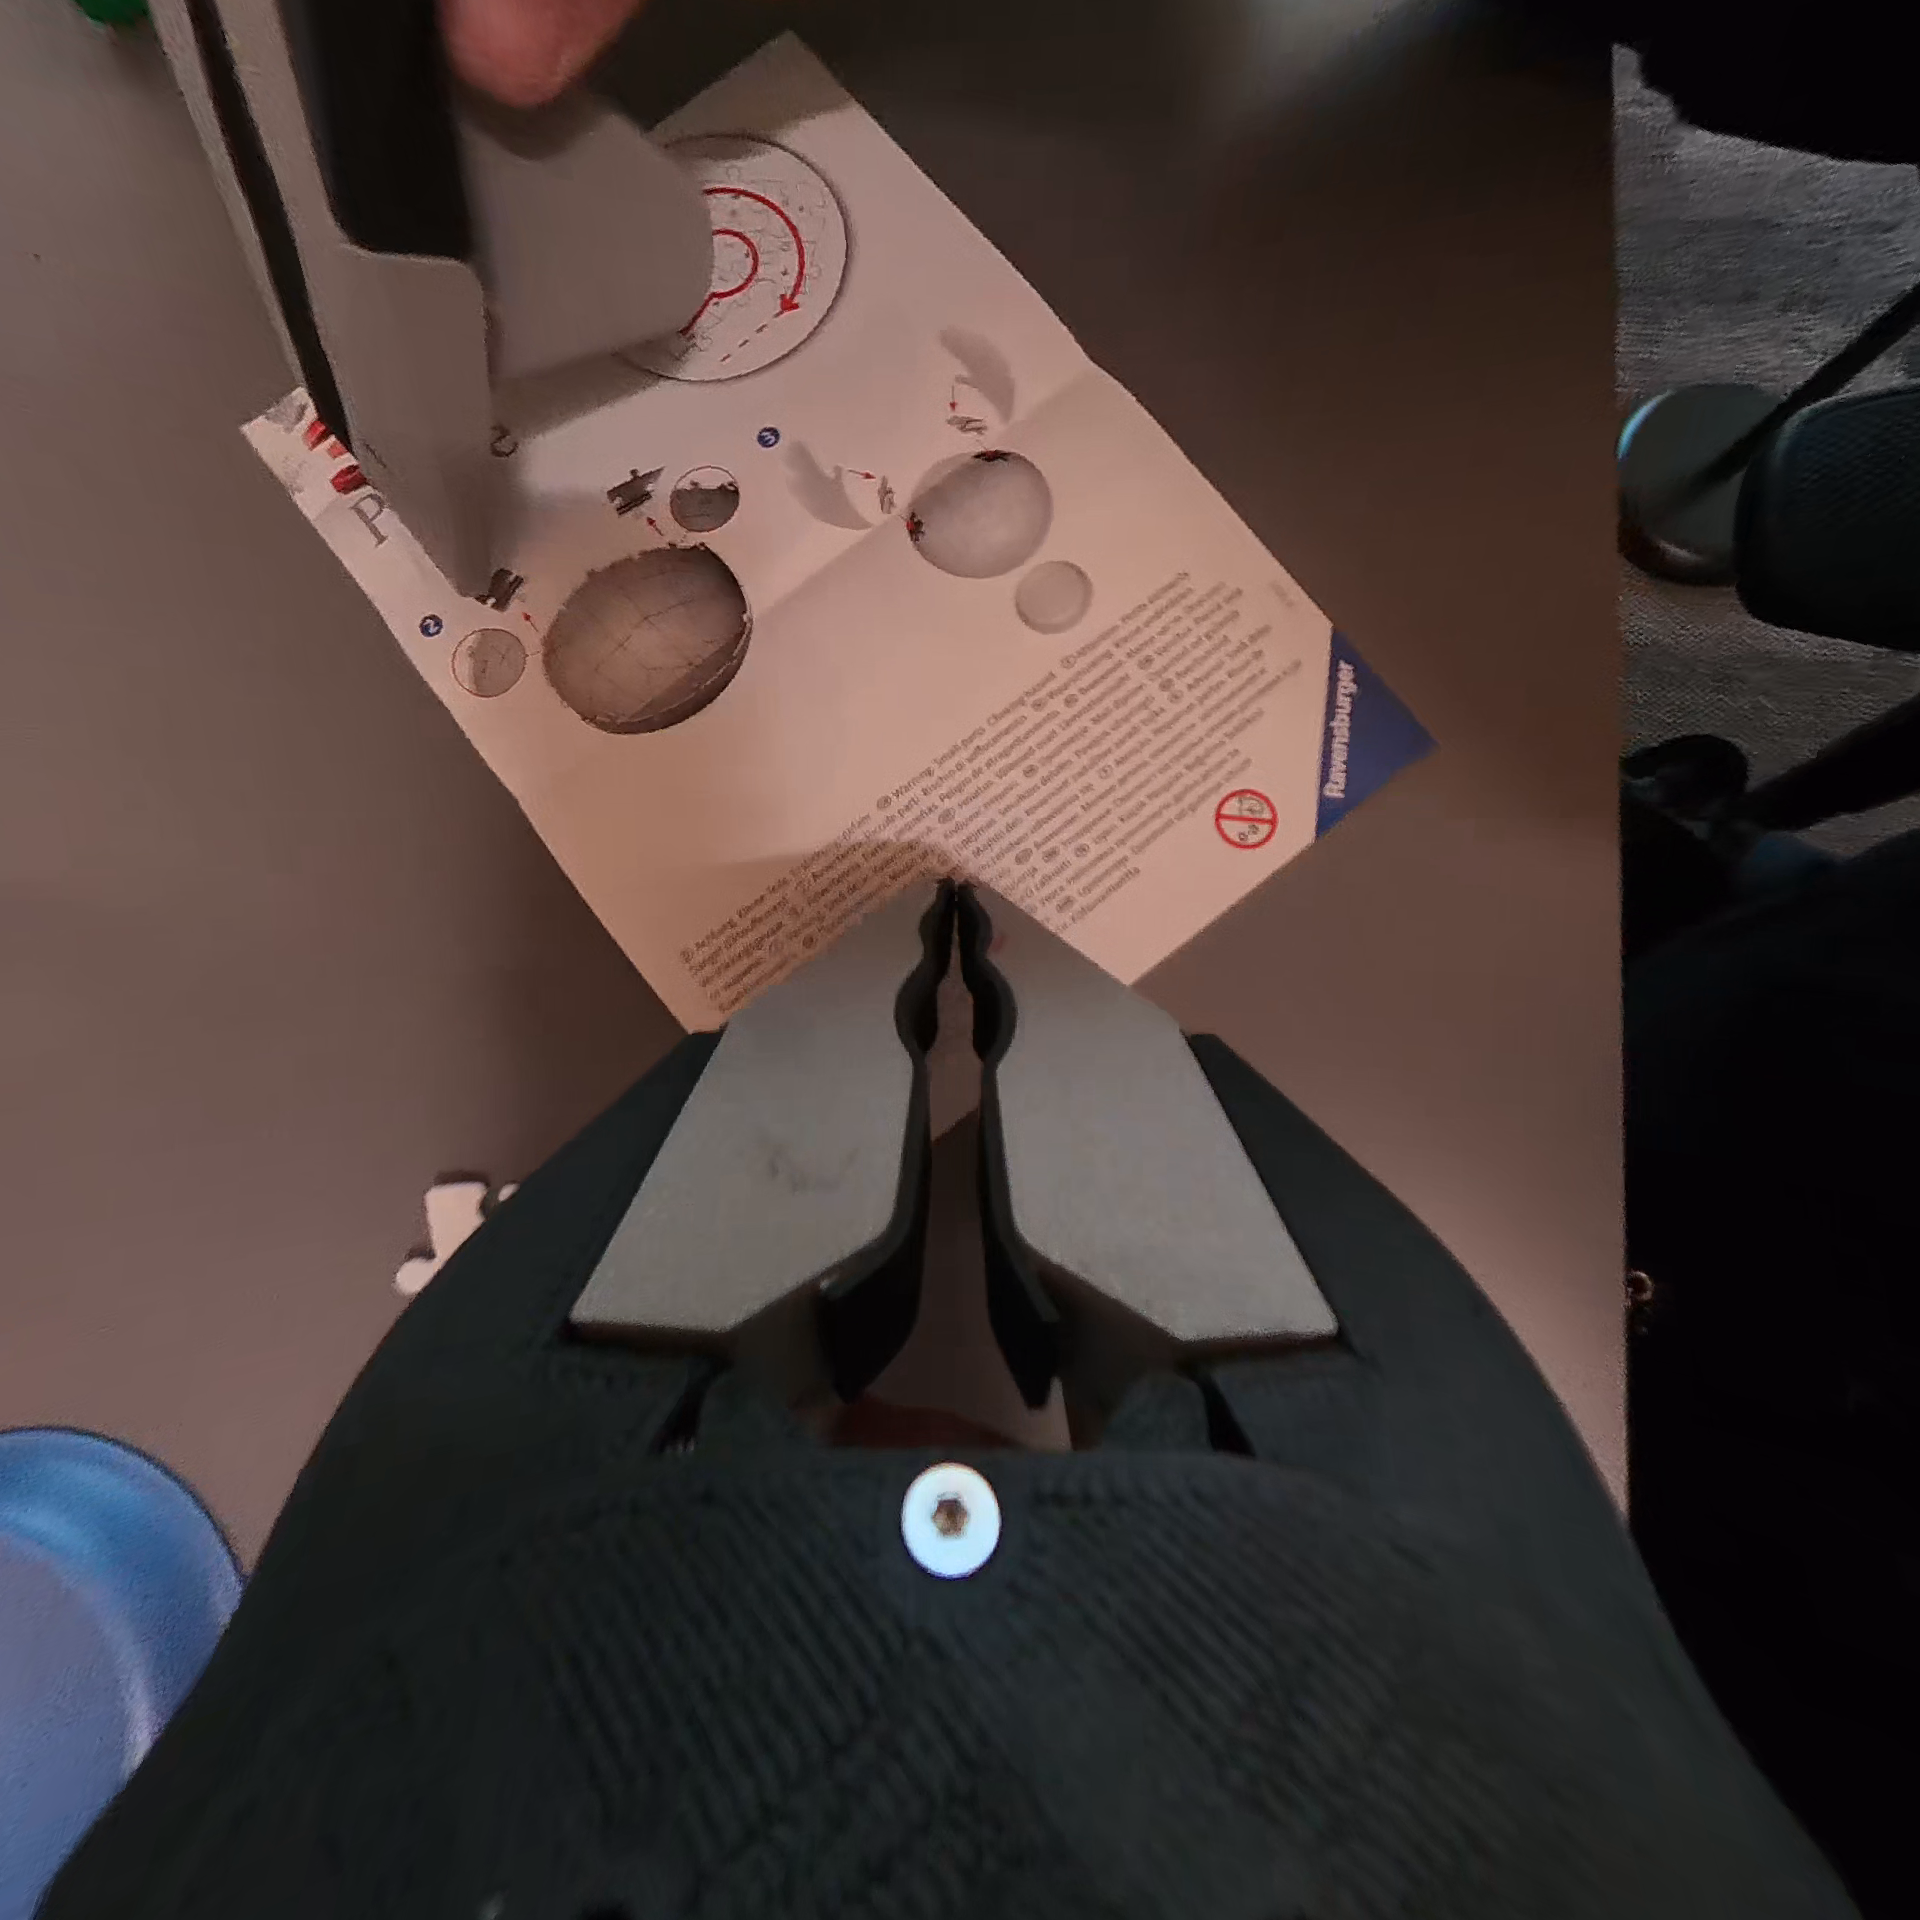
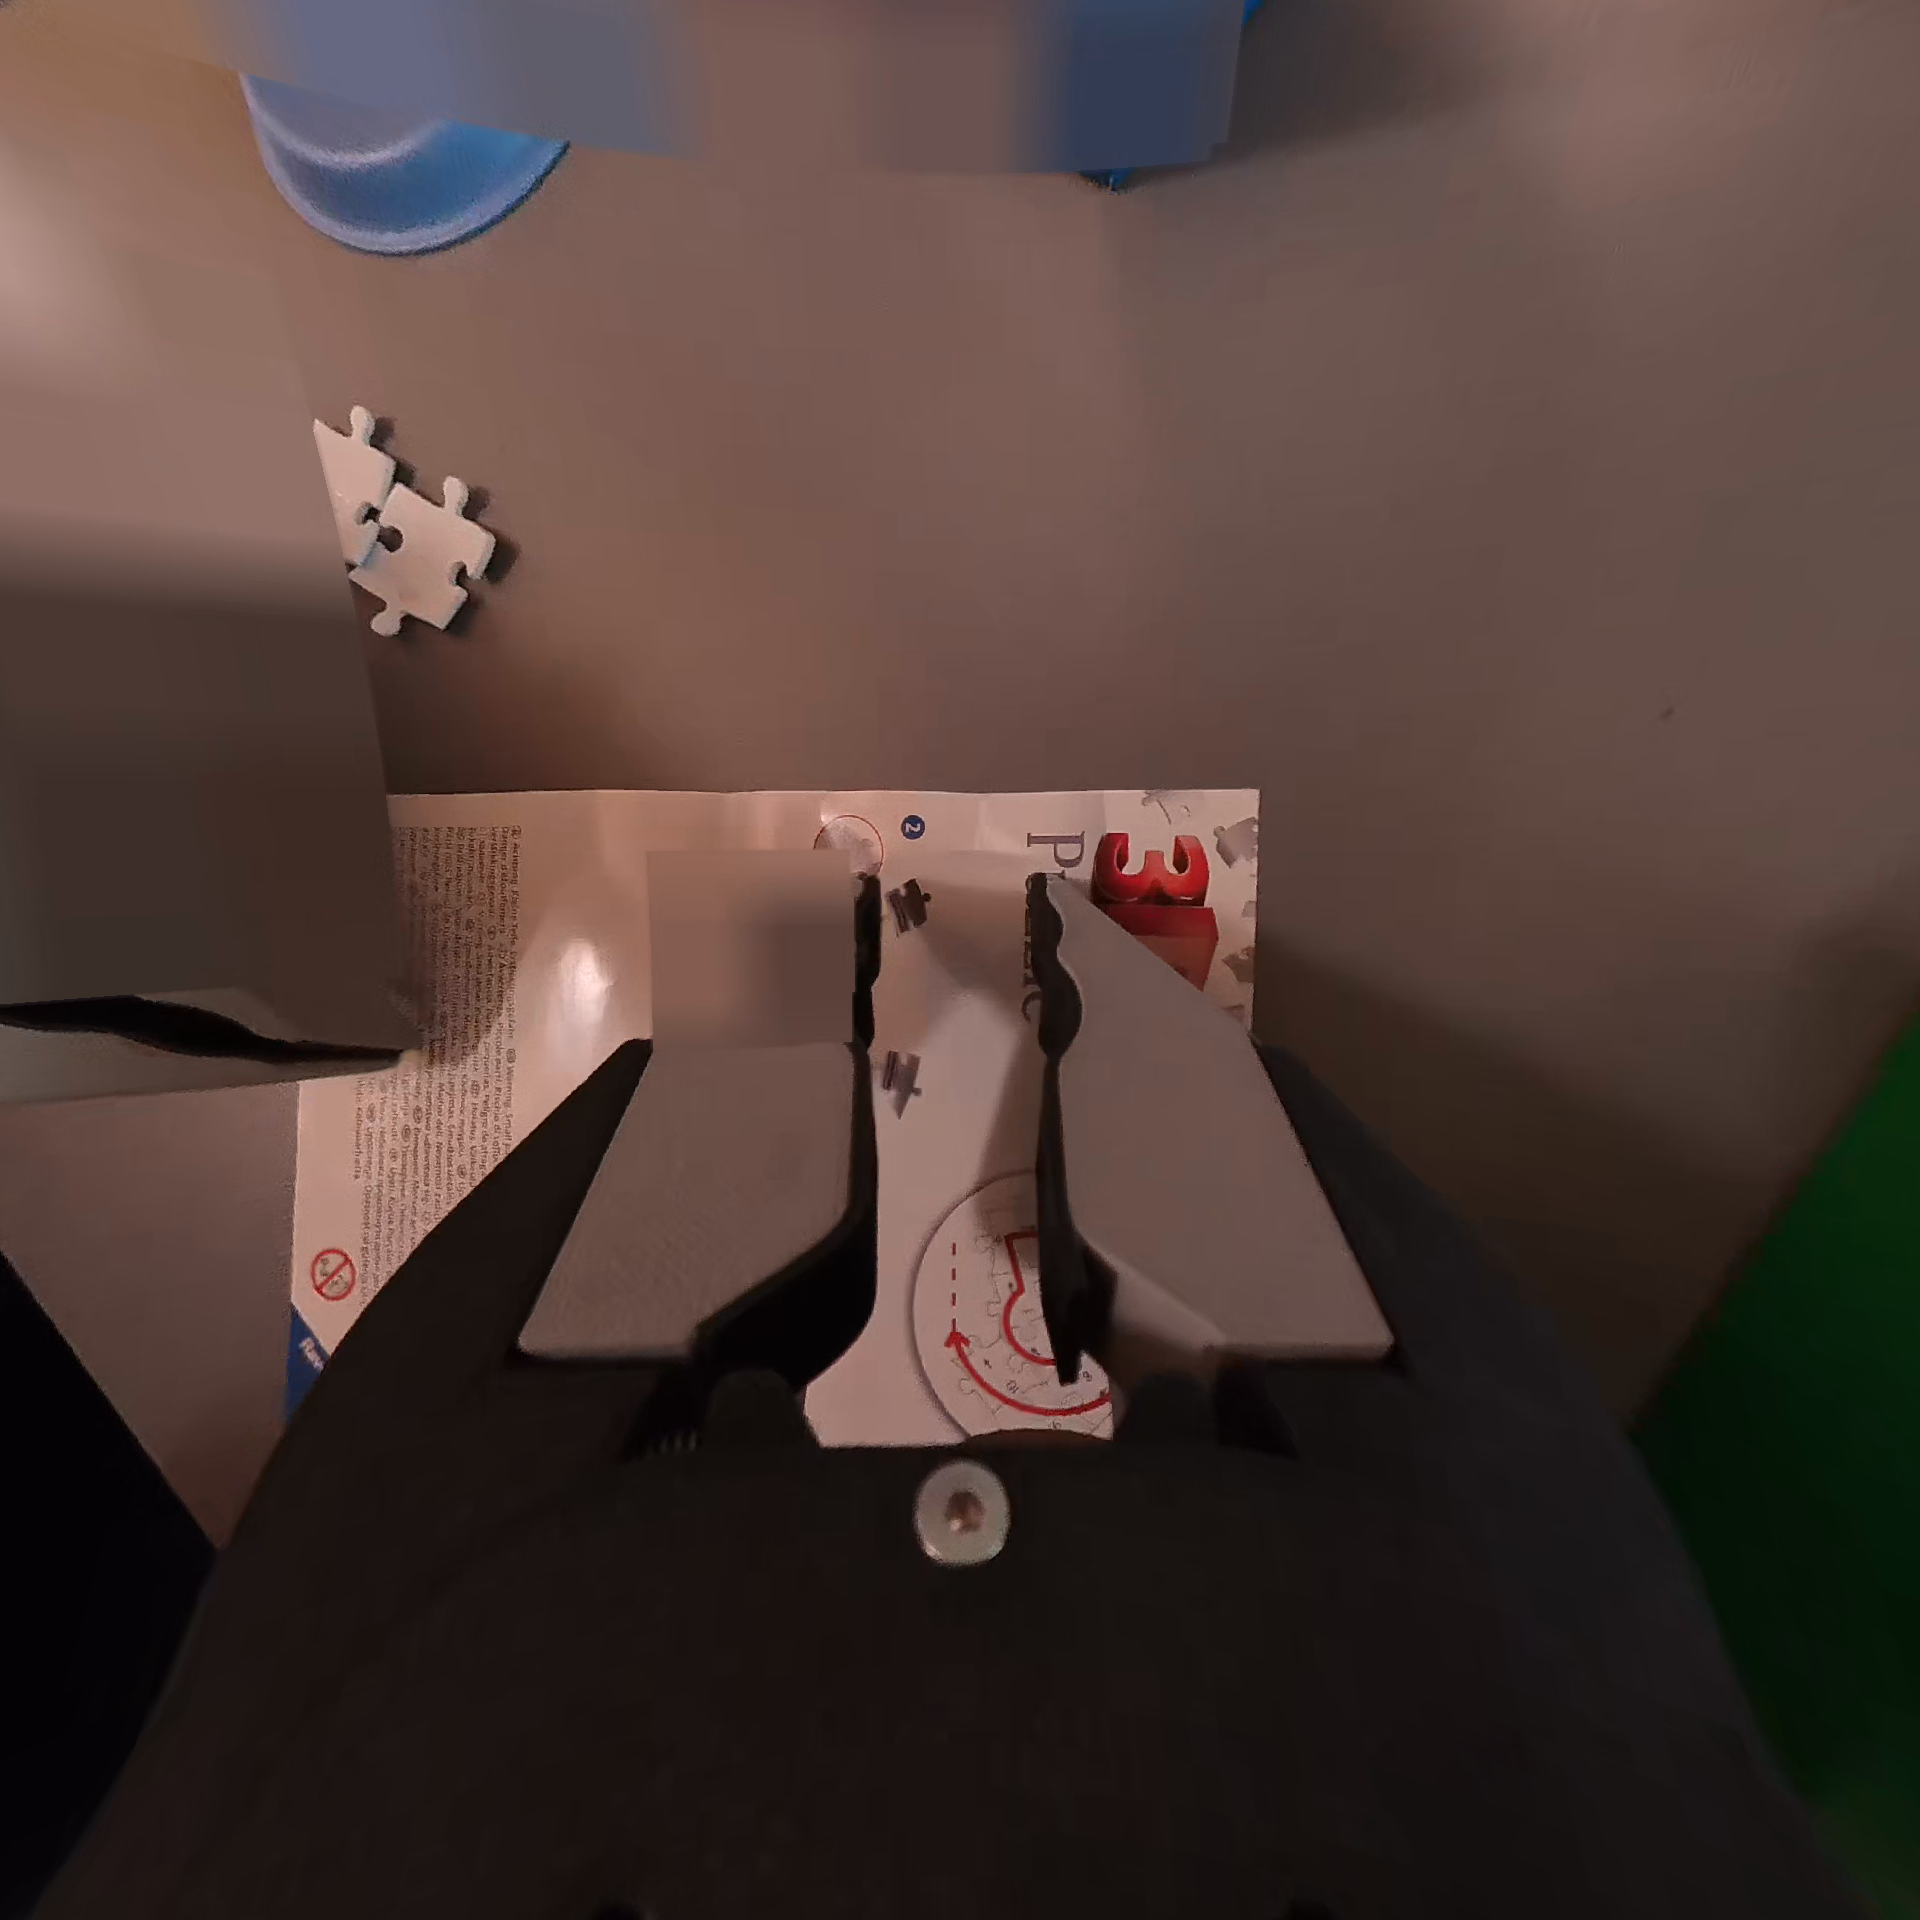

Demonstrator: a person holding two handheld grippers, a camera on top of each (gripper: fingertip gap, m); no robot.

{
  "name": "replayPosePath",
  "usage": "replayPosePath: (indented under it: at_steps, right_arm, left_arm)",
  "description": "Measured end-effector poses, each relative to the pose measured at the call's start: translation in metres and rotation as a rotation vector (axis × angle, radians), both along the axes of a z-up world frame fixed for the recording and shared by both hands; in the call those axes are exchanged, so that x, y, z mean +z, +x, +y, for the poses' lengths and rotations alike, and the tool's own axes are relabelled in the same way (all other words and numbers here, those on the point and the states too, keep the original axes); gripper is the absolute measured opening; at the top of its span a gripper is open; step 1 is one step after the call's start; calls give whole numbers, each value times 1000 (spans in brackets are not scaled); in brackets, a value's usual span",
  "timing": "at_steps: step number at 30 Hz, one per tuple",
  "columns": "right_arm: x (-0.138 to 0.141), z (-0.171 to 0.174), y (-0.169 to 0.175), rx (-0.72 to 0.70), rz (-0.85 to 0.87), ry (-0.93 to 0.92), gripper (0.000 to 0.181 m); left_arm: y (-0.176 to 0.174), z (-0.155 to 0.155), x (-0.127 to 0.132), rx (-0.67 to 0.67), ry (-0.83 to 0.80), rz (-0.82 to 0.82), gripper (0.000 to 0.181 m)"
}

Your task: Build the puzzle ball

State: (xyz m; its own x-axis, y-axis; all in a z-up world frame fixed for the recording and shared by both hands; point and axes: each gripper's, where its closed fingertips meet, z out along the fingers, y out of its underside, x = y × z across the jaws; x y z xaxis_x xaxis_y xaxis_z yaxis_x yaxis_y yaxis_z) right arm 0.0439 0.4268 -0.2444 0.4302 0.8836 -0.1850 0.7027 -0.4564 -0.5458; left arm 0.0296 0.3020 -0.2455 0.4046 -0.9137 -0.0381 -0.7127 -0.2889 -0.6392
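My left hand-held gripper (image 1: 951,896) is pinched together over the instruction sheet (image 1: 862,665); my right hand-held gripper (image 2: 956,894) hangs partly spread above it. The joined puzzle pieces (image 2: 410,525) lie upper left on the counter (image 2: 1039,520). Dragging the sheet could scatter them.

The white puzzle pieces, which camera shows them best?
The right wrist view: the white puzzle pieces lie unobstructed on the table, two joined. The left wrist view shows only a blurred bit beside the left gripper's body.
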Motion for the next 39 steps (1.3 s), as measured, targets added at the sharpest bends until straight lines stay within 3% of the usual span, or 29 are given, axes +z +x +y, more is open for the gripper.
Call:
replayPosePath:
  at_steps: [7, 18, 28, 39]
  right_arm:
    - [33, 20, -13, -42, 162, 87, 27]
    - [59, 52, -7, -156, 391, 187, 30]
    - [62, 59, -6, -189, 433, 240, 30]
    - [64, 61, -13, -175, 519, 206, 30]
  left_arm:
    - [-31, 4, 28, 74, 24, -128, 1]
    - [-115, 49, 67, 372, 80, -347, 10]
    - [-143, 69, 49, 492, 56, -387, 14]
    - [-163, 79, 52, 547, 68, -426, 15]
